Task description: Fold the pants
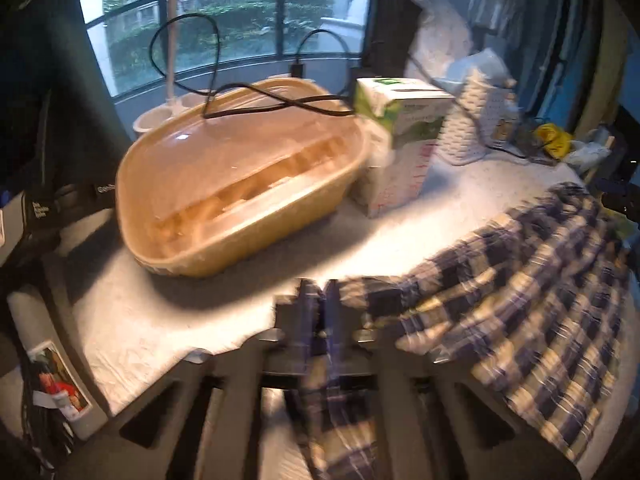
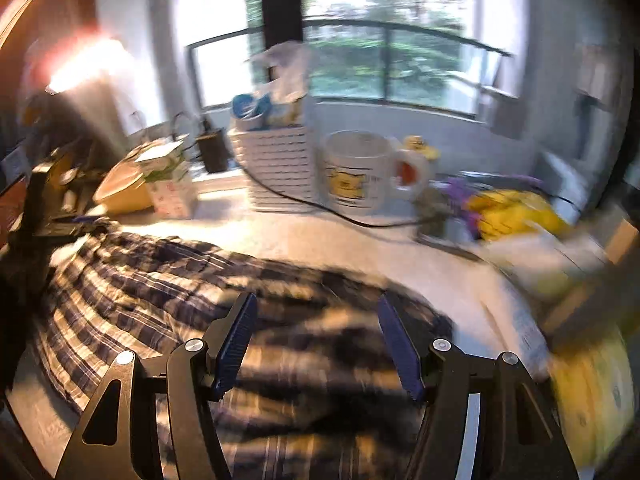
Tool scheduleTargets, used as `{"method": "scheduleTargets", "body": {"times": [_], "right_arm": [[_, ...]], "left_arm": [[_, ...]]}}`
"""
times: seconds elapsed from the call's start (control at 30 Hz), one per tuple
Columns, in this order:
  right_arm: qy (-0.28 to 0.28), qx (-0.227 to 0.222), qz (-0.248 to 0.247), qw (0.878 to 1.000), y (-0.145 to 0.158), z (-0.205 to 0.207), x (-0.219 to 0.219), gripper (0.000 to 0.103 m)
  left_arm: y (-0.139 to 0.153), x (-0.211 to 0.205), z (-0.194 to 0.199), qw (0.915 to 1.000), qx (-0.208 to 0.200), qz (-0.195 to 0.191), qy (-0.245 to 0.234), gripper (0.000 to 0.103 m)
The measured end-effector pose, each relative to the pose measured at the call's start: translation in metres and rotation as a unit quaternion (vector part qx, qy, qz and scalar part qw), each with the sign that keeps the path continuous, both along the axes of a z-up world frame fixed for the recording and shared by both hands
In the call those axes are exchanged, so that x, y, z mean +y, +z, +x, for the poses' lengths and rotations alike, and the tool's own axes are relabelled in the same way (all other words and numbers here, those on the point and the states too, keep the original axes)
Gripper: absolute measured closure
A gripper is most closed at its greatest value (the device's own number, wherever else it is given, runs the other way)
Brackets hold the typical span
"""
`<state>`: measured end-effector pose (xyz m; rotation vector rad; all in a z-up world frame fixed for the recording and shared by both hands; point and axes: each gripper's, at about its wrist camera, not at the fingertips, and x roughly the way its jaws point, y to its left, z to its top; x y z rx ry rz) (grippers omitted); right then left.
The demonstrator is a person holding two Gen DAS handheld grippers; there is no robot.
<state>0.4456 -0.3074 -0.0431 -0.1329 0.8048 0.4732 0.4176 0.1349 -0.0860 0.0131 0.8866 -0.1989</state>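
Left wrist view: white table (image 1: 168, 312) under a big window (image 1: 224, 28). Plaid pants (image 1: 520, 312) spread over the table's right side, blurred. A fold of that cloth runs into the left gripper (image 1: 320, 312), whose fingers are pressed together on it. Tan tub (image 1: 240, 184) with a clear lid sits behind, a black cable (image 1: 248, 100) lying over the lid. Green-and-white carton (image 1: 400, 148) stands just right of the tub.

Right wrist view: pants (image 2: 168, 276) cover the near table. Right gripper (image 2: 316, 344) hangs over the plaid cloth, fingers apart at middling width, nothing pinched between the blue pads (image 2: 236, 344). White slatted basket (image 2: 276, 168) at the back, white mug (image 2: 356, 172) beside it.
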Motion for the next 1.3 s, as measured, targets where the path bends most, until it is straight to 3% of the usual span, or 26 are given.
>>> {"method": "scheduleTargets", "body": {"times": [0.03,0.07,0.17,0.23,0.43,0.53,0.7,0.83,0.93,1.03,1.1,1.17,1.3], "right_arm": [[0.009,0.014,-0.006,1.000,-0.008,0.011,0.005,0.059],[0.017,0.035,-0.020,0.999,-0.019,0.023,0.010,0.063],[0.027,0.078,-0.079,0.993,-0.051,0.052,0.024,0.064],[0.027,0.093,-0.092,0.991,-0.060,0.062,0.027,0.064],[-0.003,0.085,-0.119,0.989,-0.061,0.088,0.022,0.064],[-0.045,0.063,-0.161,0.984,-0.061,0.095,0.014,0.064],[-0.059,0.040,-0.092,0.993,-0.027,0.071,0.000,0.064],[0.009,0.021,-0.055,0.998,-0.005,0.024,0.025,0.061],[0.045,0.025,-0.051,0.997,-0.011,-0.001,0.042,0.061],[0.048,0.052,-0.081,0.994,-0.041,-0.006,0.052,0.061],[0.036,0.062,-0.100,0.992,-0.059,-0.009,0.047,0.061],[0.031,0.060,-0.086,0.994,-0.062,-0.012,0.038,0.061],[-0.020,0.046,-0.087,0.995,-0.056,-0.011,0.012,0.061]], "left_arm": [[-0.001,0.002,0.003,0.9999,-0.002,0.004,0.013,0.102],[-0.003,0.007,0.008,0.9996,0.001,0.007,0.029,0.103],[-0.011,0.012,0.012,0.9988,0.013,0.019,0.043,0.103],[-0.018,0.005,0.014,0.9985,0.016,0.032,0.041,0.103],[-0.024,0.004,0.016,0.9962,0.010,0.062,0.061,0.103],[-0.025,0.003,0.014,0.9939,0.007,0.077,0.079,0.103],[0.005,0.028,-0.007,0.9936,-0.019,0.031,0.107,0.103],[0.026,0.008,-0.032,0.9962,-0.038,0.020,0.076,0.103],[0.026,-0.025,-0.050,0.9992,-0.029,-0.009,0.027,0.103],[0.010,-0.058,-0.061,0.9998,0.002,-0.015,-0.010,0.102],[-0.006,-0.075,-0.071,0.9995,0.027,0.008,-0.013,0.102],[-0.023,-0.082,-0.074,0.9984,0.052,0.023,-0.008,0.102],[-0.023,-0.072,-0.076,0.9988,0.044,0.015,0.015,0.101]]}}
